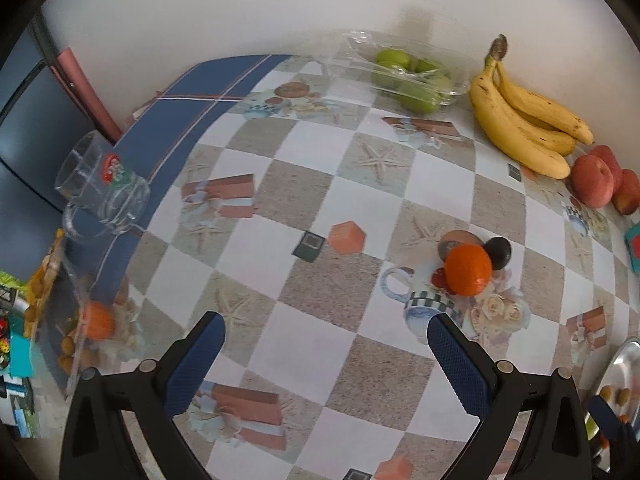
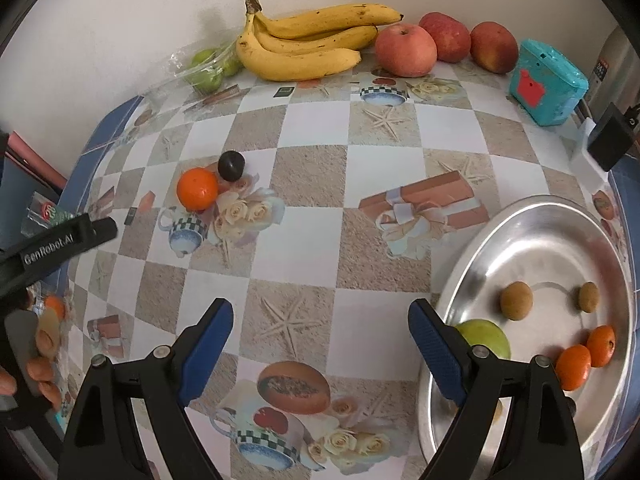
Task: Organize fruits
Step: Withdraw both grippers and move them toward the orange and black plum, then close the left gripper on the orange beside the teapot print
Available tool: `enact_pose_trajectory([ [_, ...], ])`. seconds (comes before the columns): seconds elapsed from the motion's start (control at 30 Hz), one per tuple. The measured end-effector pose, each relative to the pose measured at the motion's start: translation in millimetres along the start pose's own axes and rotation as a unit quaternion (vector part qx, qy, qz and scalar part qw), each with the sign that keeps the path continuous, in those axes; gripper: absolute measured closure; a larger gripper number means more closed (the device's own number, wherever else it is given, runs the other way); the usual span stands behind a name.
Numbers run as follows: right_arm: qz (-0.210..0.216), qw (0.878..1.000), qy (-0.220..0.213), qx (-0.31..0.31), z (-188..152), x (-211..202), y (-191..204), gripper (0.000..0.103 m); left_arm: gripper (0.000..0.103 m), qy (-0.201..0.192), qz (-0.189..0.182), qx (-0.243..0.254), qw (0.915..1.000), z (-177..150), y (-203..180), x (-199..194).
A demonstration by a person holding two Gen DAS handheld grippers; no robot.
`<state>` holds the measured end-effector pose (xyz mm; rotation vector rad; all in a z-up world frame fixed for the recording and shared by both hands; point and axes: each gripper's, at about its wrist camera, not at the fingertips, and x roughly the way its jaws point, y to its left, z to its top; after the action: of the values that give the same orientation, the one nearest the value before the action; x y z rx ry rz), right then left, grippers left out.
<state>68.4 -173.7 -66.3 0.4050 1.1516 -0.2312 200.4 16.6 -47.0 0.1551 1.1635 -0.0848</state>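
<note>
Lying with stems toward the wall, bananas (image 2: 304, 46) face both spread, unloaded hand-held grippers.

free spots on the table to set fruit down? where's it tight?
Free: the middle of the table, between the orange with dark plum and the metal tray. Crowded: the back wall, with bananas, apples and teal box.

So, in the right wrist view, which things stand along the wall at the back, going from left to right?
Bag of green fruit → bananas → three red apples → turquoise box → metal flask, cut off at the right edge.
</note>
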Motion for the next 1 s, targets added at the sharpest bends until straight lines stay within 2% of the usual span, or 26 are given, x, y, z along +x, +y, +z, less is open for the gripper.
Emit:
enact_pose_trajectory([
  [0.1, 0.004, 1.000, -0.001, 0.004, 4, 2, -1, 0.013, 0.001, -0.001, -0.008, 0.008, 0.9999, 0, -4, 0],
  [0.27, 0.016, 1.000, -0.007, 0.011, 14, 2, -4, 0.013, 0.002, 0.012, -0.043, 0.017, 0.9988, 1, -14, 3],
  [0.4, 0.023, 0.999, -0.020, 0.017, 28, -1, -6, 0.013, 0.013, 0.012, -0.064, 0.024, 0.9976, 4, -23, 10],
  [0.47, 0.027, 0.999, -0.025, 0.019, 37, -1, -7, 0.013, 0.015, 0.013, -0.089, 0.038, 0.9953, 5, -30, 14],
  [0.57, 0.032, 0.999, -0.032, 0.019, 46, -3, -6, 0.013, 0.025, 0.020, -0.122, 0.039, 0.9916, 9, -36, 24],
  [0.7, 0.025, 0.999, -0.036, 0.008, 57, 0, -5, 0.013, 0.040, 0.022, -0.130, 0.058, 0.9895, 15, -45, 34],
  [0.8, 0.024, 0.999, -0.035, 0.005, 63, 3, -6, 0.013, 0.046, 0.028, -0.147, 0.063, 0.9868, 19, -48, 40],
  [0.87, 0.026, 0.999, -0.033, 0.004, 67, 7, -5, 0.013, 0.046, 0.030, -0.165, 0.068, 0.9834, 22, -50, 41],
  [1.0, 0.032, 0.999, -0.035, 0.003, 74, 11, -1, 0.013, 0.046, 0.024, -0.161, 0.102, 0.9813, 25, -62, 41],
])
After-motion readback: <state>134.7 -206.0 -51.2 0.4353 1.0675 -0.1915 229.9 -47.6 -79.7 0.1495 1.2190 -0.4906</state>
